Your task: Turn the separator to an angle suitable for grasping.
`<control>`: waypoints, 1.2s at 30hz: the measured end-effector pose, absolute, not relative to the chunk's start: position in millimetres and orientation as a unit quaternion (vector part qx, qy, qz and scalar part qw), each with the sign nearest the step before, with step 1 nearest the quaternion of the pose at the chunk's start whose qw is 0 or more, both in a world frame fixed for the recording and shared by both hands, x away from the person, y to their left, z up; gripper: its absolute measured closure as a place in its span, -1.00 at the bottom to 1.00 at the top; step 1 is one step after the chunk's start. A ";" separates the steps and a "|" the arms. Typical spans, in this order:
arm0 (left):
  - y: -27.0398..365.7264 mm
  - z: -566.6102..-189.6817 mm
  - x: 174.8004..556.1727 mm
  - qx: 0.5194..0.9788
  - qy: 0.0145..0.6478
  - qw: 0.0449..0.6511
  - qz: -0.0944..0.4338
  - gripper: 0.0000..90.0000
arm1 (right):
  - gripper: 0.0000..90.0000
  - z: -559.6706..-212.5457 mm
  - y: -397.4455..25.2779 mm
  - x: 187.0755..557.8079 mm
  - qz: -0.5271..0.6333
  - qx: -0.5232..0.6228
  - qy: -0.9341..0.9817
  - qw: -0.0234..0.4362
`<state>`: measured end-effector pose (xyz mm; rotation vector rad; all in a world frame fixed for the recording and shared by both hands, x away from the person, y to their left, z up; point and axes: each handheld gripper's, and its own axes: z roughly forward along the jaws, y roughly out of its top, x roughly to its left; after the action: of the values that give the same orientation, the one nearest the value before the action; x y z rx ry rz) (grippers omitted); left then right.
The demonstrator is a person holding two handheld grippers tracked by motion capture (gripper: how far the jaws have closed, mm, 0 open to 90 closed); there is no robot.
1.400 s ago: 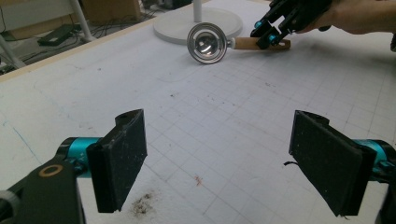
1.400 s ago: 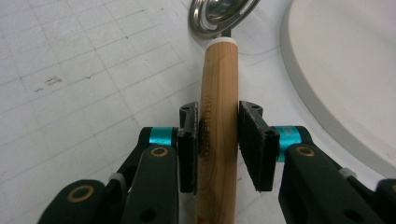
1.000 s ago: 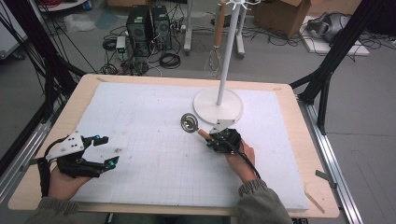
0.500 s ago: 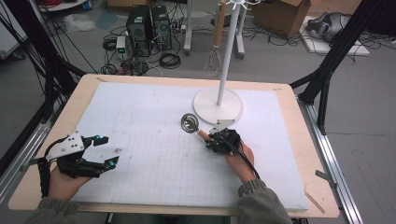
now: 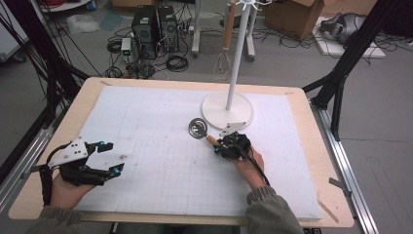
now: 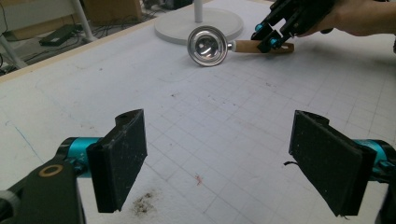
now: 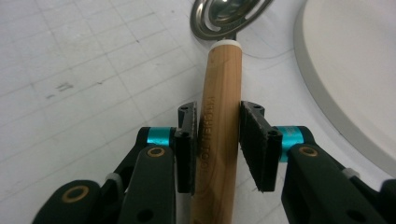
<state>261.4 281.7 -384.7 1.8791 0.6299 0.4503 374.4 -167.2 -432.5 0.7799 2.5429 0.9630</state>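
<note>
A metal scoop [image 5: 197, 128] with a wooden handle [image 5: 212, 141] lies on the white grid mat [image 5: 160, 122], just in front of the stand's base. My right gripper [image 5: 219, 146] is shut on that handle. In the right gripper view both pads press the handle's [image 7: 223, 79] sides, with the scoop's bowl [image 7: 224, 14] ahead of my right gripper [image 7: 219, 140]. My left gripper [image 5: 111, 157] rests at the mat's front left, open with nothing between its fingers. The left gripper view looks across the mat, past my left gripper [image 6: 219, 163], to the scoop [image 6: 208, 45] and the right gripper [image 6: 267, 36].
A white stand with a round base [image 5: 227, 110] and a tall pole stands at the back centre of the mat. A whisk [image 5: 228, 29] hangs from its top. The base's rim [image 7: 345, 70] lies close to the right of the handle. Cables and computers sit on the floor beyond the table.
</note>
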 end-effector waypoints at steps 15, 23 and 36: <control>281.9 -384.9 261.7 0.786 0.263 0.527 0.188 -0.57 | 0.43 -437.9 -154.7 389.0 0.326 0.277 0.890 0.159; 282.3 -384.3 261.2 0.786 0.263 0.527 0.188 -0.57 | 0.56 -434.1 -159.9 389.5 0.350 0.294 0.880 0.129; 282.8 -383.9 260.8 0.786 0.262 0.527 0.189 -0.56 | 0.57 -429.0 -165.0 387.3 0.376 0.291 0.872 0.115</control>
<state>260.8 282.8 -383.9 1.8796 0.6262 0.4529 387.3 -165.0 -429.0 0.8517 2.5553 1.1016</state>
